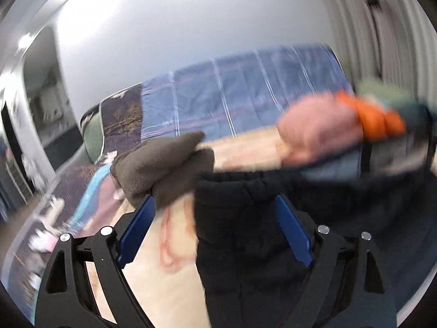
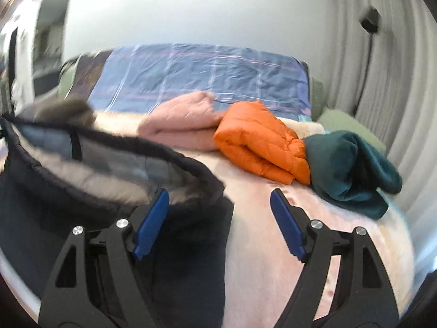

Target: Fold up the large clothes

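A large black jacket (image 1: pixel 273 218) with grey lining (image 2: pixel 109 161) lies spread on the bed's pale cover (image 2: pixel 273 246). In the left wrist view my left gripper (image 1: pixel 215 199) is open over the jacket's left edge, and neither blue pad grips the cloth. My right gripper (image 2: pixel 219 192) is open as well, above the jacket's right edge (image 2: pixel 207 191). Its left pad is over the black cloth and its right pad over bare cover. A brown fleece garment (image 1: pixel 161 169) sits bunched just beyond the left gripper. Both views are blurred.
Folded pink (image 2: pixel 183 123), orange (image 2: pixel 259 145) and dark teal (image 2: pixel 352 166) garments lie in a row on the bed beyond the jacket. A blue plaid blanket (image 2: pixel 204 73) covers the far end. A pleated curtain (image 2: pixel 382 54) hangs on the right and a white wall stands behind.
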